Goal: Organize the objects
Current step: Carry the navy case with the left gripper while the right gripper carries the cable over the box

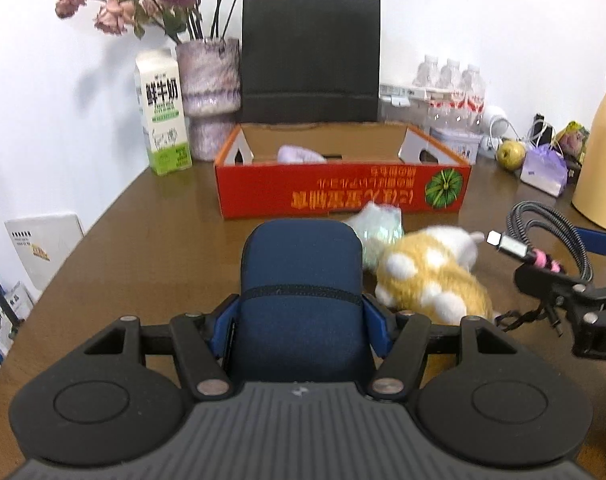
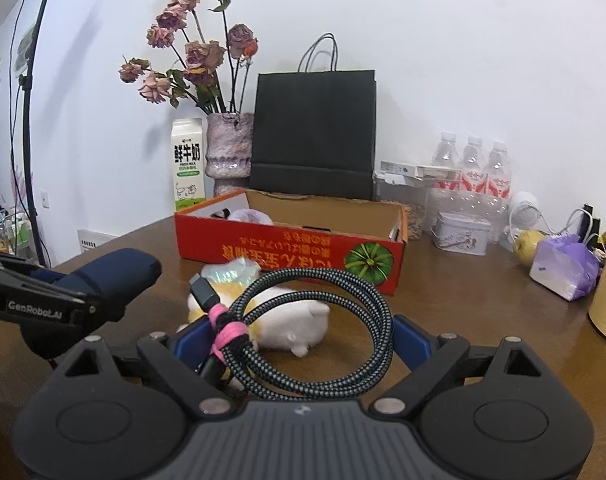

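While the red box (image 1: 343, 196) held only a lilac item (image 1: 299, 155), the left gripper (image 1: 301, 320) clamped the blue pouch (image 1: 301, 280), the right gripper (image 2: 299, 344) gripped the coiled cable (image 2: 323, 320), and the plush toy (image 1: 431, 276) lay waiting on the table (image 1: 143, 248).

Plush toy (image 1: 431, 276) blocks the table (image 1: 143, 240) at 1 o'clock; the red box (image 1: 343, 188) stands open at 12.

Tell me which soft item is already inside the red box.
The pale lilac one, lying in the red box. The yellow-and-white plush lies outside on the table.
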`<act>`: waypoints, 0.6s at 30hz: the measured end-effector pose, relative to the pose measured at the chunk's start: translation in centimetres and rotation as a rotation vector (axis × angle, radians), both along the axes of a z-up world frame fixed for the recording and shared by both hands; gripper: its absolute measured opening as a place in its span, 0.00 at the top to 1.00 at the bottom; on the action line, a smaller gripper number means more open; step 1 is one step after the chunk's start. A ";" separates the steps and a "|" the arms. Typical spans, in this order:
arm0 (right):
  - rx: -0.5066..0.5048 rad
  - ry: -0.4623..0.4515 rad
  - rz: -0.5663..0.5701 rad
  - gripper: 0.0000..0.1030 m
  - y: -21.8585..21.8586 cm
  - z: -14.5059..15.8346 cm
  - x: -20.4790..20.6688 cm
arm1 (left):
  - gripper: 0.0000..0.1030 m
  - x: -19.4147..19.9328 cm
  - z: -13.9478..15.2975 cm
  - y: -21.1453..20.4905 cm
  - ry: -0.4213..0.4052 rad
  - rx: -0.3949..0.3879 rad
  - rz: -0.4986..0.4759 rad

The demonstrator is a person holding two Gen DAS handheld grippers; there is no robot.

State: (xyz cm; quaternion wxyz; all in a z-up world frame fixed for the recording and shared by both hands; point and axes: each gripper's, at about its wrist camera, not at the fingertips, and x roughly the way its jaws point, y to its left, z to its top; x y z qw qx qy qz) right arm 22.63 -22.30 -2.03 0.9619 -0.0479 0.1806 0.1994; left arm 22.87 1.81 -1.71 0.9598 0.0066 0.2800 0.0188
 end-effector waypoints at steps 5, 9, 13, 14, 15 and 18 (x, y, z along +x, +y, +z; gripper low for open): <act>-0.001 -0.009 0.011 0.10 1.3 1.0 0.9 | 0.37 0.8 1.1 0.0 -0.042 -0.004 0.010; -0.005 -0.011 0.011 0.10 2.2 1.6 1.8 | 0.37 1.4 1.8 0.0 -0.072 -0.009 0.024; 0.002 -0.005 0.003 0.10 2.8 2.1 2.9 | 0.37 2.3 2.5 -0.1 -0.104 -0.017 0.038; 0.003 -0.004 0.001 0.10 2.9 2.3 3.2 | 0.37 2.5 2.6 -0.1 -0.112 -0.018 0.040; 0.003 -0.005 0.000 0.10 3.0 2.4 3.5 | 0.37 2.7 2.7 -0.2 -0.119 -0.018 0.042; 0.008 -0.005 -0.009 0.10 3.3 2.9 4.3 | 0.37 3.5 3.1 -0.3 -0.131 -0.023 0.046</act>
